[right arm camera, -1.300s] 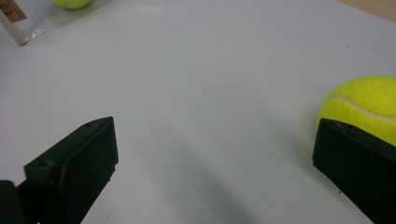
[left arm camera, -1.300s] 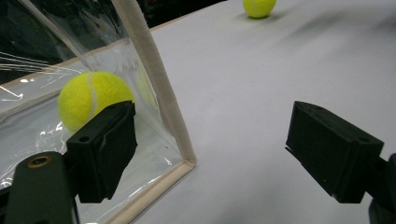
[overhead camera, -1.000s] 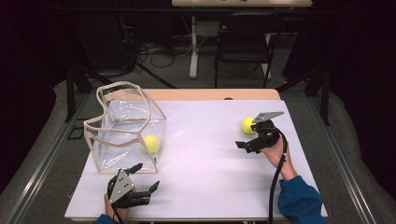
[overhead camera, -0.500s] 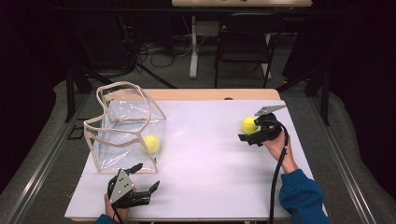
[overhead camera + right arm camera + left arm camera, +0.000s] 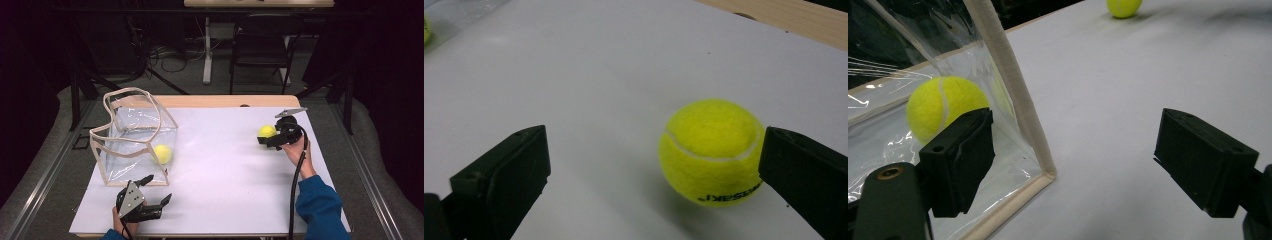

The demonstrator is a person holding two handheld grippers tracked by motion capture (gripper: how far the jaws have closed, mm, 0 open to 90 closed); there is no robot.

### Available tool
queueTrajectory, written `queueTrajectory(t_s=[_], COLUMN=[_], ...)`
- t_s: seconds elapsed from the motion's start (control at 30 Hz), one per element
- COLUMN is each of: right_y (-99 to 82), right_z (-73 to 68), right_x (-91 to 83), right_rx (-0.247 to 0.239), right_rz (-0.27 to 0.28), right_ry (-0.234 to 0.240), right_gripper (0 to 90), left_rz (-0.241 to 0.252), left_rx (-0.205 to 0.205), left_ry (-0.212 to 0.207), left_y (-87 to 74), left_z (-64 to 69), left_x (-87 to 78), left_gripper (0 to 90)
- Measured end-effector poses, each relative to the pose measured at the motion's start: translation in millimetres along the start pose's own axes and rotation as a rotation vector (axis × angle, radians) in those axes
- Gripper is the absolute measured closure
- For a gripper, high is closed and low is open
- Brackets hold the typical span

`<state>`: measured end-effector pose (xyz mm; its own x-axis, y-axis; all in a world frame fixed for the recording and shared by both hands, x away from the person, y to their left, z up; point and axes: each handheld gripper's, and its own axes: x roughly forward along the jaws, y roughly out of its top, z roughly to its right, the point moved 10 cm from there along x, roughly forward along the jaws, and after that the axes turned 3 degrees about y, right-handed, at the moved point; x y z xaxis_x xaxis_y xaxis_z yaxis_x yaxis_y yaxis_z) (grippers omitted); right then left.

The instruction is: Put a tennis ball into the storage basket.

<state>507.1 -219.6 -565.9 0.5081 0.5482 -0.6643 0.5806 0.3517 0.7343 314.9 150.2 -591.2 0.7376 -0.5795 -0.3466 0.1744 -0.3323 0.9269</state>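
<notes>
Reaching for the far-right ball [image 5: 711,150] with right gripper [image 5: 270,140] agape, left gripper [image 5: 152,192] idle and open; next, closing squarely on it.

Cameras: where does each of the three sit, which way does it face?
High view: above the person's side, looking forward and down on the white table; both forearms, the left gripper and the right gripper show.
Left gripper view: rides the left gripper, facing the clear plastic bag with beige trim that holds a yellow tennis ball; its open black fingers show.
Right gripper view: rides the right gripper, facing the loose yellow tennis ball between its open fingers.
Shared: that loose ball appears in all three.
</notes>
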Motion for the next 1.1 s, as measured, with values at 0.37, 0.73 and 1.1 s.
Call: queueTrajectory(t_s=[0.37, 0.73, 1.1], right_y=[0.7, -11.0, -18.6], right_z=[18.8, 30.8, 37.3], right_x=[13.0, 34.5, 44.4], right_rx=[0.037, 0.046, 0.064], right_rz=[-0.039, -0.116, -0.156], right_ry=[-0.031, -0.057, -0.086], right_gripper=[0.0, 0.0, 1.1], left_rz=[0.001, -0.001, 0.000], left_rx=[0.003, 0.003, 0.004], left_ry=[-0.002, -0.005, -0.006], left_y=[0.3, 0.2, 0.3], left_z=[-0.3, 0.6, 0.5], left_x=[0.3, 1.4, 1.5], left_gripper=[16.0, 16.0, 16.0])
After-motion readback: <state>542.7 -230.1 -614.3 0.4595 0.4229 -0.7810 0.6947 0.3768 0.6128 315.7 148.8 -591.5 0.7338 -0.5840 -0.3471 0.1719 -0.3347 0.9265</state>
